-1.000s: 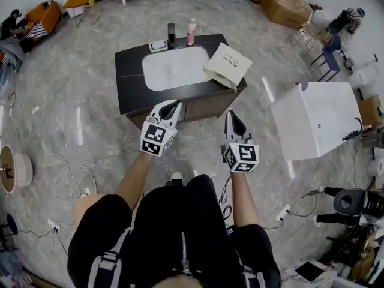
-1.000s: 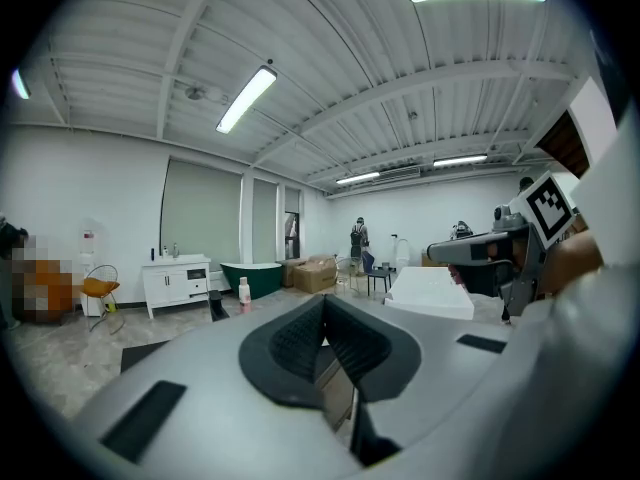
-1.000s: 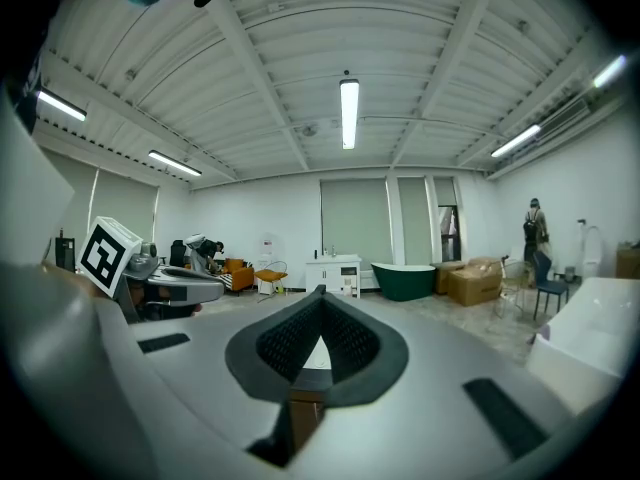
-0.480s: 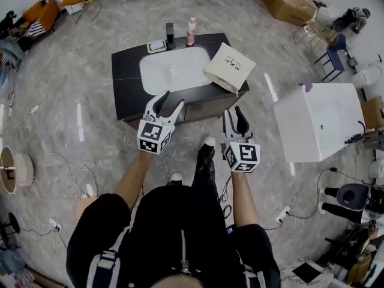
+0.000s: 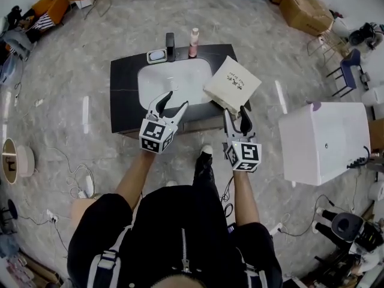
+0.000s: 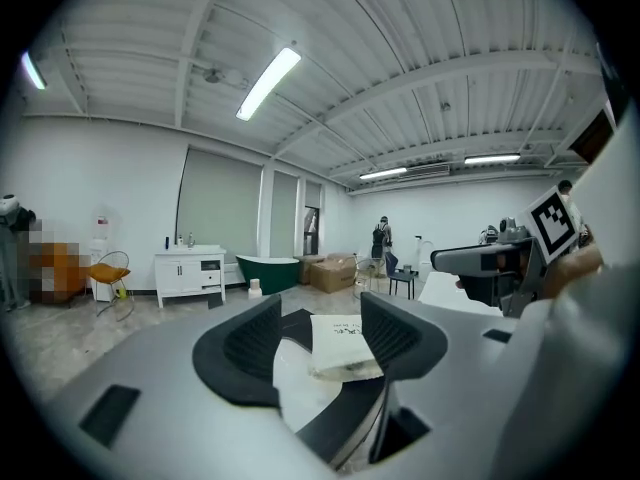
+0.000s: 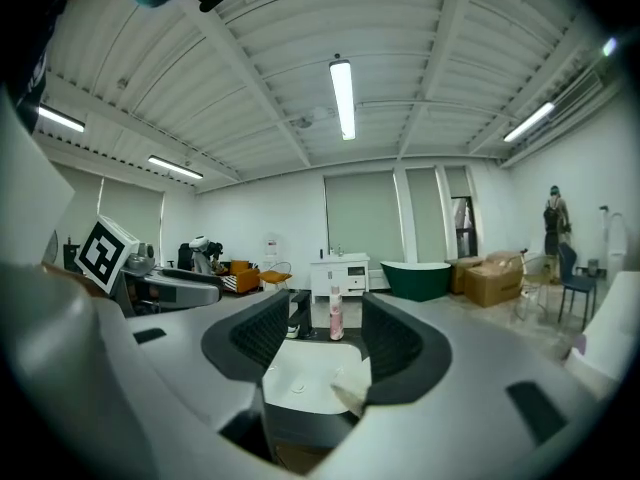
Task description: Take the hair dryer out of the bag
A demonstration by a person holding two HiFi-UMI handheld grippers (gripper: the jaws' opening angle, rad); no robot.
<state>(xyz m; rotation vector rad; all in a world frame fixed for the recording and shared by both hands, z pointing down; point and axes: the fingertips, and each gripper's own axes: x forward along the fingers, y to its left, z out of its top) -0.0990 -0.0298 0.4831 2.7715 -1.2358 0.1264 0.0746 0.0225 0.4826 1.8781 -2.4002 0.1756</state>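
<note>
A cream paper bag (image 5: pixel 232 84) lies flat on the right end of a black vanity counter (image 5: pixel 123 86) with a white sink (image 5: pixel 173 80). No hair dryer shows. My left gripper (image 5: pixel 170 99) hovers at the counter's front edge by the sink; its jaws have just been opening and stand open with nothing between them. In the left gripper view the bag (image 6: pixel 343 343) lies ahead beyond the left gripper (image 6: pixel 320 340). My right gripper (image 5: pixel 235 114) is just short of the bag's near corner, its jaws also just opened and empty. The right gripper view looks over the sink (image 7: pixel 305 376) past the bag's corner (image 7: pixel 350 396).
A soap dish (image 5: pixel 157 56), black faucet (image 5: pixel 170 42) and pink bottle (image 5: pixel 193 39) stand behind the sink. A white box-like unit (image 5: pixel 324 140) stands to the right, cardboard boxes (image 5: pixel 309 14) farther back. Cables lie on the floor (image 5: pixel 78 179).
Both grippers have moved forward to the counter's front edge, and both went from shut to open. The person has stepped closer to the vanity.
</note>
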